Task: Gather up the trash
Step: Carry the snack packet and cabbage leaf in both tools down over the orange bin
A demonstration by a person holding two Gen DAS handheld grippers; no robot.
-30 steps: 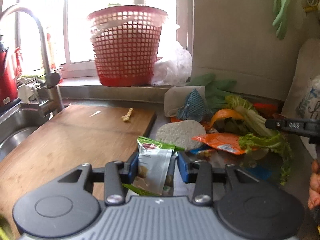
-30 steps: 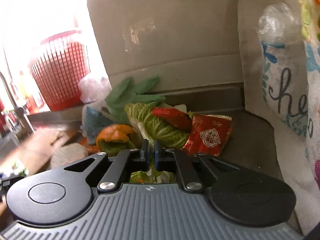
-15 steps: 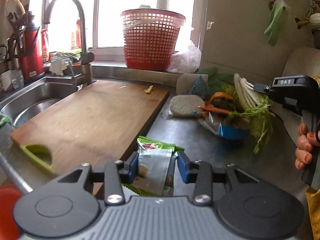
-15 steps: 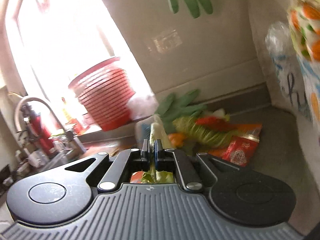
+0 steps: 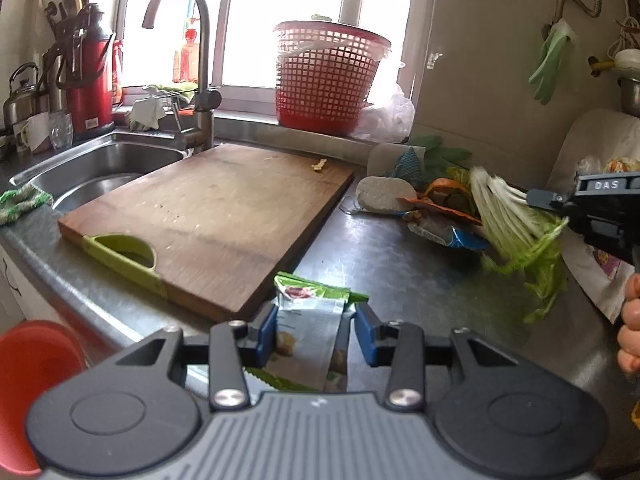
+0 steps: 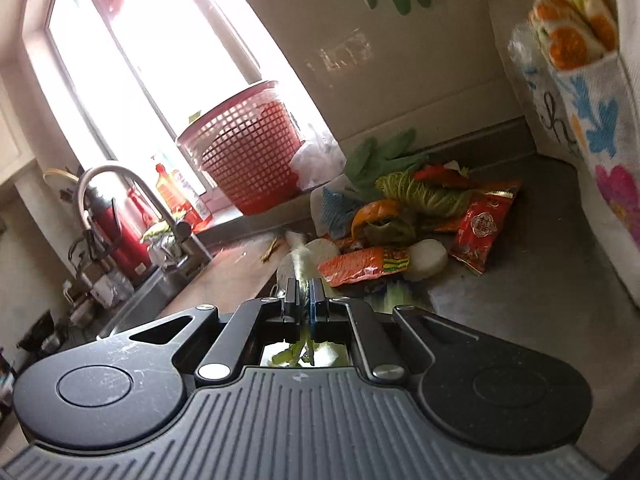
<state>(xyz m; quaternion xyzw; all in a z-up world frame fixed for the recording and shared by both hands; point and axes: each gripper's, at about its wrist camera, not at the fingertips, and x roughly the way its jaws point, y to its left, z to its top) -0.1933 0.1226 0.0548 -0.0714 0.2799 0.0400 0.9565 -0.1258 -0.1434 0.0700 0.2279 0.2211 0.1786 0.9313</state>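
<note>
Far left, low: red bin (image 5: 28, 396) below counter edge (image 5: 92, 304). Sink (image 5: 100, 168) & tap (image 5: 200, 80) behind, wood cutting board (image 5: 216, 216) next to sink.

Centre, left wrist view: left gripper (image 5: 316, 334) part-open, blue pads (image 5: 266, 334) pressed on both sides of green/white snack wrapper (image 5: 310, 328). Wrapper upright betw pads, top sticking out past fingertips, bottom running back under gripper body; held above counter by near corner of board.

Red basket (image 5: 328, 76) on window sill, behind board.

Right of board: trash pile (image 5: 436, 204) on steel counter — orange peel, wrappers, round white slice, green glove at back. Red snack packet (image 6: 484, 228) at pile's right edge, flat on counter.

Far right: right gripper (image 6: 305, 300) clamped tight on cabbage leaf (image 5: 516, 232). Pale stalk end poking fwd betw fingertips, green leafy part hanging down below jaws, off counter, just right of pile. Hand (image 5: 630, 328) on grip handle at frame edge.
</note>
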